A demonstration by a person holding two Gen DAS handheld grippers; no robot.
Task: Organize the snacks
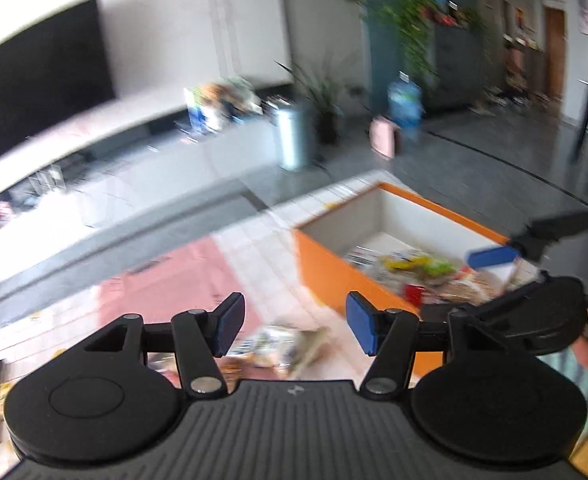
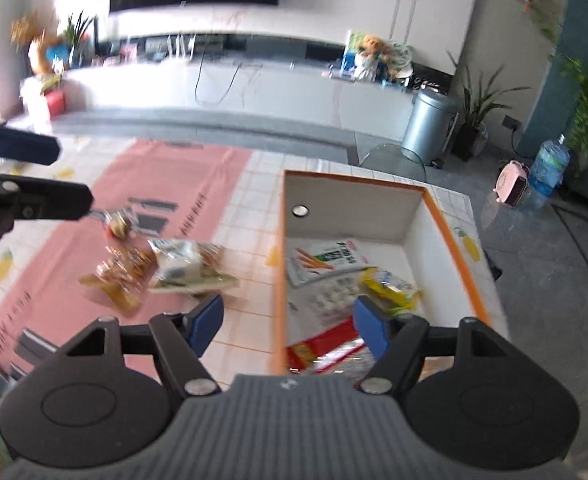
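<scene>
Orange-walled and white inside, the open cardboard box (image 2: 449, 216) sat on the tiled tabletop (image 2: 250, 208) and already held several packets: a white pouch printed with carrot sticks (image 2: 325, 260), a yellow crinkly bag (image 2: 389, 288) and a red-and-clear wrapper (image 2: 325, 350) nearest me. Left of the box, on the pink patterned mat (image 2: 166, 184), a small heap of clear-film snack packs (image 2: 174, 268) was still waiting, with one little wrapped piece (image 2: 118, 224) lying a bit beyond it.

I had both tools empty. My right gripper (image 2: 288, 322) stood with its blue pads apart and nothing between them, hanging over the box's left wall. My left gripper (image 1: 292, 324) was likewise spread with nothing in its grasp, above the loose packs, which showed only as a blur in that view.

I judged those packs light, soft and slippery, the film liable to crumple and slide between smooth pads, the contents brittle enough to crush. I would have taken one by a sealed end or across its flat middle, squeezing gently, and lifted the top pack first so the heap did not scatter.
</scene>
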